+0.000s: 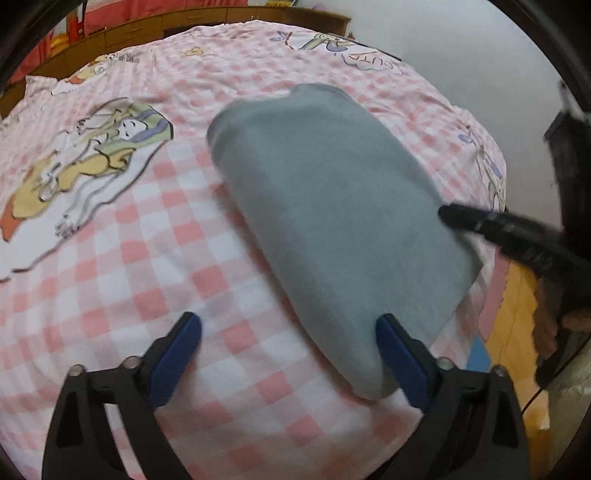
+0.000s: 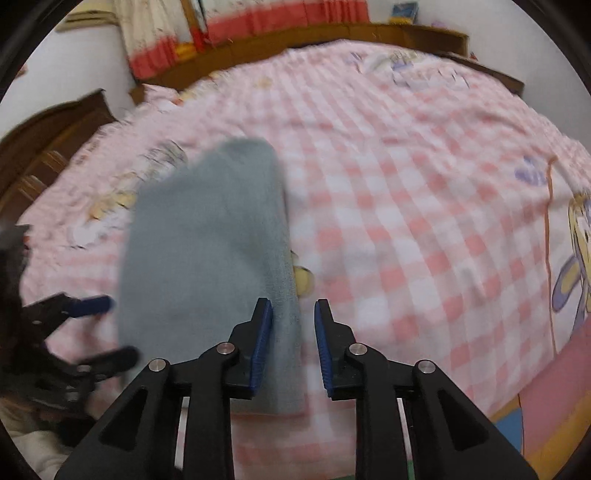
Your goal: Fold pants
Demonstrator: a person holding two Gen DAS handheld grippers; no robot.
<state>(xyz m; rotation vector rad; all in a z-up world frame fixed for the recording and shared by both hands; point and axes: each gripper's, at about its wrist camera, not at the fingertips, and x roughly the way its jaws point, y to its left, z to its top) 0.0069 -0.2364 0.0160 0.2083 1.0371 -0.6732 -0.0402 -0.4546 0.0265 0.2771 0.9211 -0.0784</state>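
The grey pants [image 1: 332, 221] lie folded into a thick, oblong bundle on a bed covered by a pink-and-white checked sheet [image 1: 147, 258] printed with cartoon figures. The bundle runs diagonally across the near part of the bed, close to the bed's edge, where a yellow and blue floor surface [image 1: 513, 306] shows beyond the sheet.

The left gripper [image 1: 288, 332] hovers over the bundle's near end with its blue-padded jaws spread wide; one finger stands over bare sheet, the other is at the bundle's edge, and nothing is clamped between them. In the right wrist view it shows at the left of the bundle, jaws apart.

The right gripper [image 2: 293, 321] has its jaws partly open. The bundle's right edge lies under and between the two fingers, but the pads do not press on it: a gap with checked sheet shows beside the far pad. In the left wrist view its black finger reaches over the bundle's right side.

A small yellow printed patch [image 2: 304, 280] peeks out just beside the pants. Behind the bed stand a brown wooden headboard [image 2: 314, 40] and red-and-cream curtains [image 2: 258, 18]. Both views are motion-blurred.
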